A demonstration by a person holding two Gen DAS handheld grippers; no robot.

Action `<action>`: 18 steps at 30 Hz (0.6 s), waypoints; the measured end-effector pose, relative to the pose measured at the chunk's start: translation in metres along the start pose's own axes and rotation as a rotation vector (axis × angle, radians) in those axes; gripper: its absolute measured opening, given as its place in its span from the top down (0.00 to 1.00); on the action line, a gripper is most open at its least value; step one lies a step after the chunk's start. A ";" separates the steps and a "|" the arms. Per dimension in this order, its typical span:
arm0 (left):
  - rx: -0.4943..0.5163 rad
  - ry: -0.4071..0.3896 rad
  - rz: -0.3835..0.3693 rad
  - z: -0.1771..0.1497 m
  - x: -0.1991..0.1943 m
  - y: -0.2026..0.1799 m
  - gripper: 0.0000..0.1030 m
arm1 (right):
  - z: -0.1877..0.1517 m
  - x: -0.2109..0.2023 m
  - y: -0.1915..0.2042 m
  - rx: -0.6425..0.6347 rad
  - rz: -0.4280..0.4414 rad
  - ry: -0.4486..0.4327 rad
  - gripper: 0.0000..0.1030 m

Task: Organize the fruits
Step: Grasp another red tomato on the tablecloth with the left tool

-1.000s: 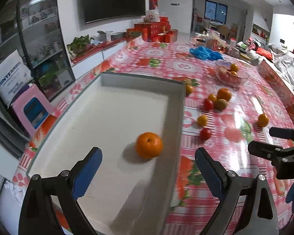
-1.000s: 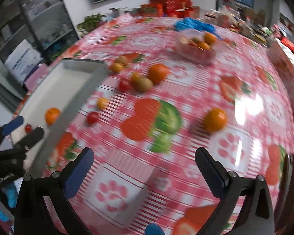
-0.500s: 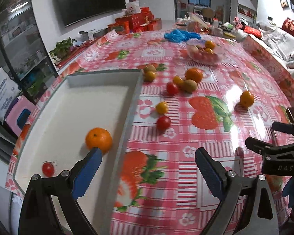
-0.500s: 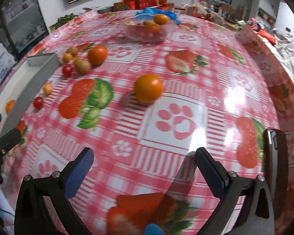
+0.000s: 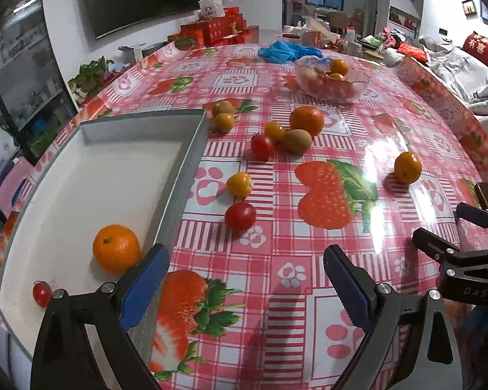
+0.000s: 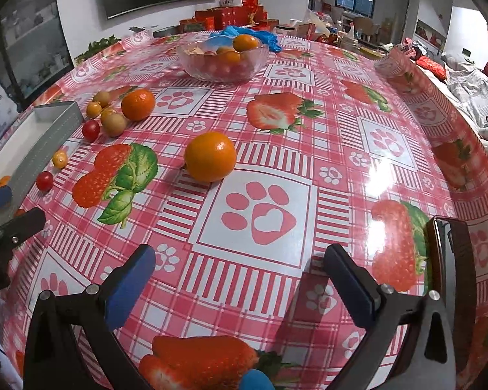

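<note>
Right gripper (image 6: 240, 279): jaws spread, empty, low over the tablecloth (image 6: 309, 149). Left gripper (image 5: 244, 279): jaws spread, empty, beside the tray (image 5: 192, 149), which holds one orange (image 5: 116, 248) and one cherry tomato (image 5: 42, 293). Step in hand: approach. Next move: advance the right gripper to straddle the loose orange (image 6: 210, 156) ahead, then close.

We see an evenly bright indoor scene in both views. Overhead light throws white glare onto the glossy red-and-white checked tabletop (image 5: 309, 260) ahead and right of each gripper. Soft shadows sit beneath the fruit. Fisheye distortion bows the tabletop edges, the corners go black, and focus is sharp.
</note>
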State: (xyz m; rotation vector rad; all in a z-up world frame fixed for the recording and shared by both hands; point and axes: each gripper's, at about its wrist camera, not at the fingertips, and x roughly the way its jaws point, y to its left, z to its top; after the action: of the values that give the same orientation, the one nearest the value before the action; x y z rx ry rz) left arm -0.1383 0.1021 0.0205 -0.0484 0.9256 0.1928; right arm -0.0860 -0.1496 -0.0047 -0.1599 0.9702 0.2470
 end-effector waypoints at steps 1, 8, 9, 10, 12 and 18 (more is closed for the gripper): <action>0.009 0.000 0.010 0.000 0.002 -0.003 0.07 | 0.000 0.000 0.000 0.000 0.001 0.000 0.00; 0.047 0.005 0.039 0.009 0.021 -0.013 0.07 | 0.000 0.000 0.000 0.000 0.001 0.000 0.00; 0.043 0.013 0.042 0.011 0.025 -0.013 0.07 | 0.000 0.000 0.000 0.000 0.001 0.000 0.00; 0.032 0.021 0.032 0.012 0.029 -0.010 0.07 | 0.000 0.000 0.000 0.000 0.001 0.000 0.00; 0.004 0.016 0.032 0.015 0.032 -0.007 0.09 | 0.000 0.000 0.000 0.000 0.001 0.000 0.00; -0.013 0.022 0.005 0.020 0.032 -0.009 0.45 | 0.000 0.000 0.000 0.000 0.001 0.000 0.00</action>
State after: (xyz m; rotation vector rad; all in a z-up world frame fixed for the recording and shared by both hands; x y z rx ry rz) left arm -0.1019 0.1000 0.0071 -0.0601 0.9464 0.2037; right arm -0.0861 -0.1494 -0.0047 -0.1594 0.9704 0.2477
